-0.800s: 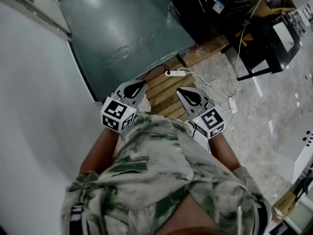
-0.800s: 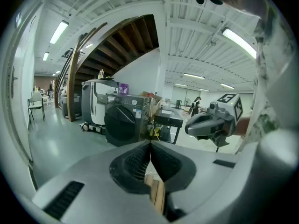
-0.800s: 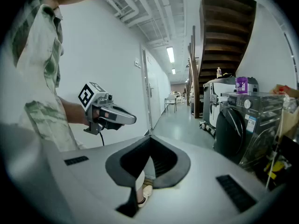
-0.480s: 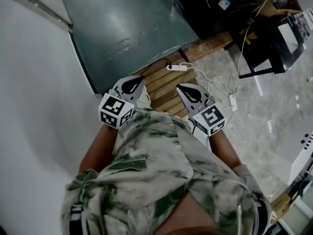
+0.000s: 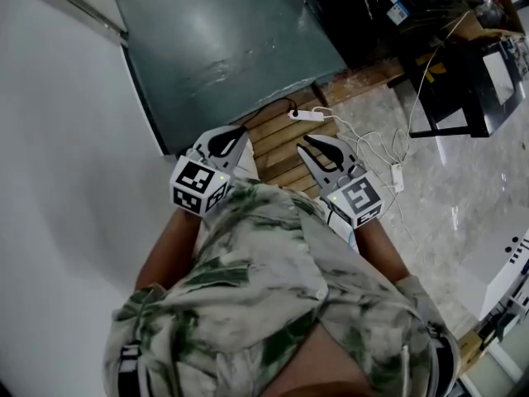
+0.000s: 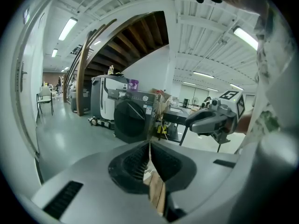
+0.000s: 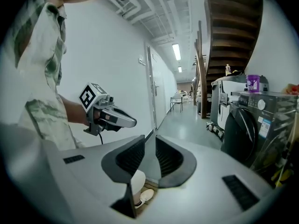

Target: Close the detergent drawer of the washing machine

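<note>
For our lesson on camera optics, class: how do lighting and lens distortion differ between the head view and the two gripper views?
Head view: dim overall, a pale sheen on the dark green surface. Left gripper view: fisheye with a black round border, the stair beam bows, the ceiling strip light is blown out. Right gripper view: same fisheye border, the corridor light glares.

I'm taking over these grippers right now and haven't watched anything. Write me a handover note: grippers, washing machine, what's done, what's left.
Left gripper: jaws shut, empty.
Right gripper: jaws open, empty.
Both are held in front of the waist.
Washing machine: dark front-loader some way off across the floor, neither gripper near it. Its drawer is too small here to tell open or shut.
Done: nothing that shows.
Left: walk up, push the drawer in if it stands open.
</note>
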A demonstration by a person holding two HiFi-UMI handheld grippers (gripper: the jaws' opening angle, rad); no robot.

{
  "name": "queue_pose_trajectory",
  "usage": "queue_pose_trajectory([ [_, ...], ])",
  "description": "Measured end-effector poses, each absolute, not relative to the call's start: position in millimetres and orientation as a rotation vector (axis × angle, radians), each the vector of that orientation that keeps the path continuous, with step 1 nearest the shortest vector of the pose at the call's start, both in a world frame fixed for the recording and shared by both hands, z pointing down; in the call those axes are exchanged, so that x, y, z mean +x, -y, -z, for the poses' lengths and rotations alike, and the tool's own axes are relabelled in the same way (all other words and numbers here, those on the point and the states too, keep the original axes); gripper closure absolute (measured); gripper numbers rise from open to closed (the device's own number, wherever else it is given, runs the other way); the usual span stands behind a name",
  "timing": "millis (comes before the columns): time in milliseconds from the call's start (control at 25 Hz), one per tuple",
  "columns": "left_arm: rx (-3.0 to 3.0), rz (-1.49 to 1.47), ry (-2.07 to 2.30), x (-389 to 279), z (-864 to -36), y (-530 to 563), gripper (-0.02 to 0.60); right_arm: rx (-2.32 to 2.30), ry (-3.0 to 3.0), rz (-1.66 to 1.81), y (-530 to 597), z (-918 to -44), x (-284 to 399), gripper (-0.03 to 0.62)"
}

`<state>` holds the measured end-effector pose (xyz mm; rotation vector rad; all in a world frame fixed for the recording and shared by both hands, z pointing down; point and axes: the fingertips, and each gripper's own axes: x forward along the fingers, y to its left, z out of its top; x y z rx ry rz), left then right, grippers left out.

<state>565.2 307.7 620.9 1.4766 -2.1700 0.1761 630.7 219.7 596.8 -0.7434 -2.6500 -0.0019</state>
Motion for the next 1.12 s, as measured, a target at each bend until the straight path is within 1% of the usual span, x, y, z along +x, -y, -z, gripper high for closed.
queue_pose_trajectory([
  [80,1.479,-0.176,2.168,546.7,-625.3,-309.6,0.555,-0.744,2.647,0.016,-222.9,-599.1,612.3,0.493],
  [200,1.479,-0.153,2.182,510.4,-629.4,-312.4,0.555,-0.737,2.632,0.008,-229.4,-603.8,578.4,0.496],
  [440,1.482,-0.142,2.195,413.7,-615.9,-326.5,0.549,-0.758,2.598,0.043,-249.9,-590.4,478.9,0.496],
  [600,1.455,-0.143,2.184,347.8,-589.2,-345.0,0.482,-0.801,2.539,0.032,-266.6,-563.1,409.3,0.49],
  [760,1.467,-0.173,2.187,293.0,-563.5,-375.3,0.47,-0.813,2.523,0.06,-297.4,-540.0,353.0,0.49],
  [880,1.468,-0.161,2.191,267.6,-552.5,-388.7,0.46,-0.817,2.514,0.07,-312.6,-526.7,329.3,0.496],
  [1120,1.458,-0.117,2.224,241.3,-525.6,-402.0,0.46,-0.853,2.455,0.108,-330.8,-506.2,308.5,0.494],
])
